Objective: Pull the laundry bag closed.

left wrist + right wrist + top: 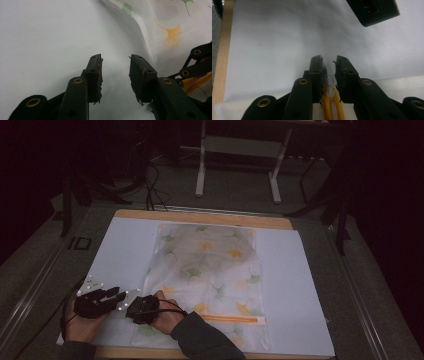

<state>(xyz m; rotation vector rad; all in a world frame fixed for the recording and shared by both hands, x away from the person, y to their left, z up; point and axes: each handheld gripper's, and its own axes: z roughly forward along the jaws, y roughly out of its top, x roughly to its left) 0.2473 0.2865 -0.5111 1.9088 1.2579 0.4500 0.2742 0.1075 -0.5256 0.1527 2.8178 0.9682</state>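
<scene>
Two grippers working at the bag's (pixel 210 280) near-left corner. R gripper (pixel 329 61): I'm keeping jaws parted, the bag's orange zip strip (pixel 331 102) lying between them, unpinched. L gripper (pixel 115 58): I'm hovering jaws spread over white sheet (pixel 50 37), just left of bag.

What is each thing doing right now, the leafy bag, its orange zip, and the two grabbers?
Leafy bag: lying flat on the white sheet.
Orange zip: its end sits between the right gripper's jaws.
Right gripper: jaws slightly apart around the zip end.
Left gripper: open, empty, over the sheet beside the bag.
</scene>
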